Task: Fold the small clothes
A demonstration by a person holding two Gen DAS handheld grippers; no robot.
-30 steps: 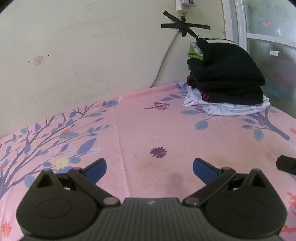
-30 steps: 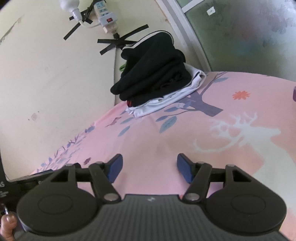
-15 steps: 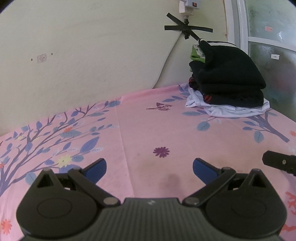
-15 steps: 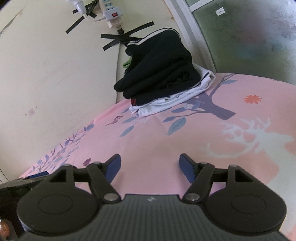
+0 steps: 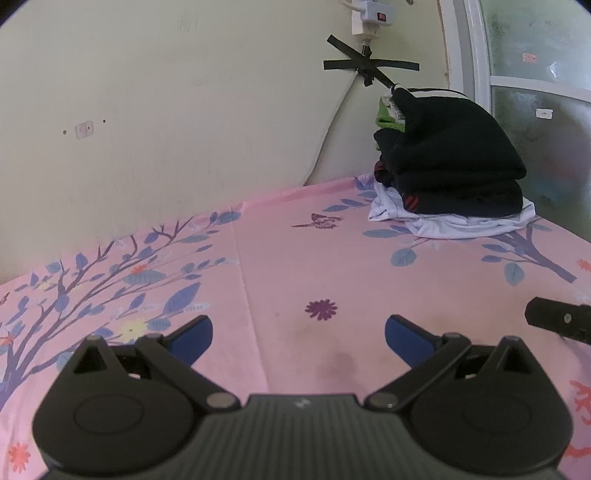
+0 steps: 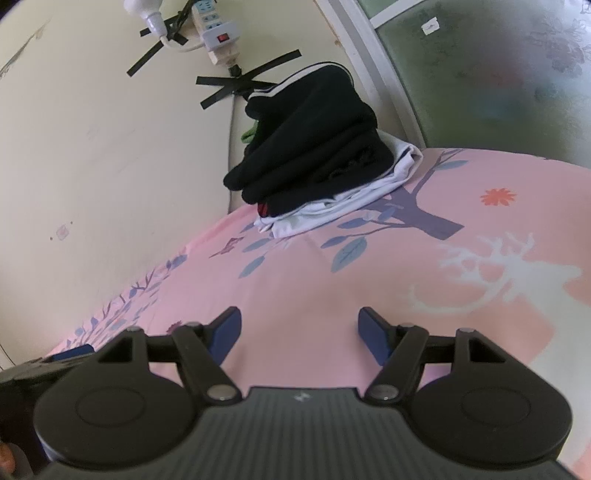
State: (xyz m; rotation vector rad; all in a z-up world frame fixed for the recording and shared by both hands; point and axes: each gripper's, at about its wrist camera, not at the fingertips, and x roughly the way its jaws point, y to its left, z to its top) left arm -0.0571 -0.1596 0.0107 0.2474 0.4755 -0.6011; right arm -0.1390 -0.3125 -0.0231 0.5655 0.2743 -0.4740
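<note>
A pile of folded clothes (image 5: 454, 173), mostly black on top of a white garment, sits in the far corner of the pink flowered bed sheet (image 5: 295, 258) against the wall. The same pile of clothes (image 6: 314, 144) shows in the right wrist view, far ahead of the fingers. My left gripper (image 5: 298, 338) hovers over bare sheet, open, nothing between its blue pads. My right gripper (image 6: 299, 332) is also open over bare sheet, empty. Part of the right gripper's black body (image 5: 557, 319) pokes in at the left wrist view's right edge.
A cream wall (image 5: 166, 129) runs behind the bed, with a power strip (image 6: 218, 33) and cable held by black tape. A frosted window (image 6: 498, 74) with a white frame stands at the right of the pile.
The right gripper has come a little further into the left wrist view from the right. The right wrist view has shifted slightly towards the pile. Both grippers stay open and empty.
</note>
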